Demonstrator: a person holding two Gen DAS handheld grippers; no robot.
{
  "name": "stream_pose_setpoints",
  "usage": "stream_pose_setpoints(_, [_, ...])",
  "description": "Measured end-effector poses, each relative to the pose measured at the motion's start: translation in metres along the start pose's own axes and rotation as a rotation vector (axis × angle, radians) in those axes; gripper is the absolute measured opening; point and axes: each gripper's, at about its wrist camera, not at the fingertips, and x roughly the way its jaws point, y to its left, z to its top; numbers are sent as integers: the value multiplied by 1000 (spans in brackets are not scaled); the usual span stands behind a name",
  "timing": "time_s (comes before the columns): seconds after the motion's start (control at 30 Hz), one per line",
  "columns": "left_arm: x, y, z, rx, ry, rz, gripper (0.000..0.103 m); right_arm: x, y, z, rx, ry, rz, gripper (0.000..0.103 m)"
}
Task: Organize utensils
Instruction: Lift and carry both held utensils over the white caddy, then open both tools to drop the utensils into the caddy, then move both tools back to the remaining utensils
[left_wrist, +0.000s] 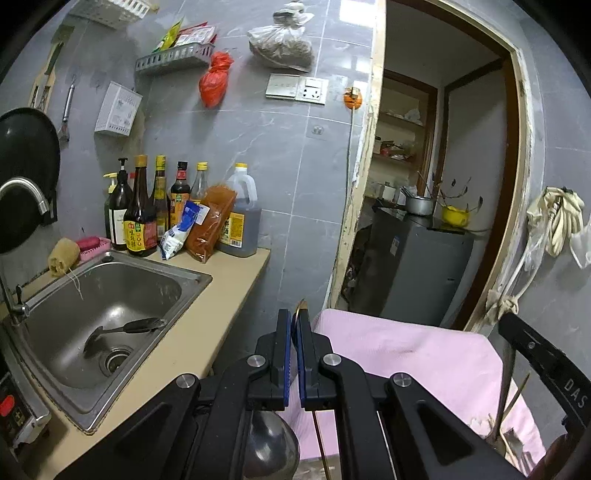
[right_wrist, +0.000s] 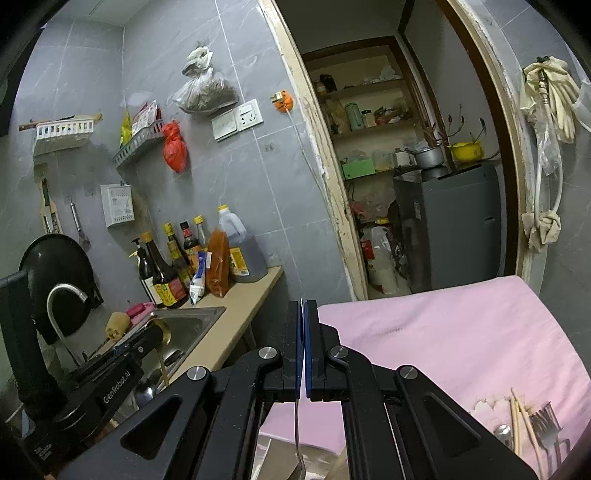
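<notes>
My left gripper is shut on a gold spoon. Its bowl edge pokes out past the tips and its thin handle hangs below the jaws. The right wrist view shows this left gripper over the sink with the gold spoon in it. My right gripper is shut on a thin steel utensil, whose handle hangs down and whose working end is hidden. On the pink cloth lie wooden chopsticks, a fork and a spoon. The right gripper shows at the left wrist view's right edge.
A steel sink holds a black spatula. Sauce bottles and bags crowd the counter's back corner. A curved tap and a black pan stand at the left. A steel ladle bowl sits under my left gripper. A doorway opens beyond.
</notes>
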Motion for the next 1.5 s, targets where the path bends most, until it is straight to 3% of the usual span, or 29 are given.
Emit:
stream_pose_setpoints(0.4, [-12, 14, -5, -19, 86, -53, 4, -1, -10, -11, 41, 115, 62, 3])
stream_pose_setpoints(0.73, [-27, 16, -3, -33, 185, -143, 7, -39, -22, 3, 33, 88, 64, 3])
stream_pose_setpoints(0.8, [-31, 12, -1, -29, 194, -157, 8, -49, -27, 10, 23, 76, 55, 7])
stream_pose_setpoints(0.87, [-37, 5, 2, -26, 194, -169, 8, -62, -34, 16, 16, 57, 44, 26])
stream_pose_setpoints(0.93, [-43, 0, 5, -28, 189, -182, 11, -73, -39, 23, 10, 39, 38, 37])
stream_pose_setpoints(1.07, [-60, -16, 11, -39, 133, -221, 46, -100, -54, 35, -24, 12, 6, 37])
stream_pose_setpoints(1.1, [-64, -19, 12, -45, 118, -229, 49, -106, -57, 39, -29, 4, -2, 38])
stream_pose_setpoints(1.23, [-76, -43, 17, -27, 90, -260, 53, -135, -74, 51, -55, -33, -40, 61])
stream_pose_setpoints(1.5, [-108, -94, 21, 6, 17, -326, 89, -181, -120, 64, -68, -83, -142, 94])
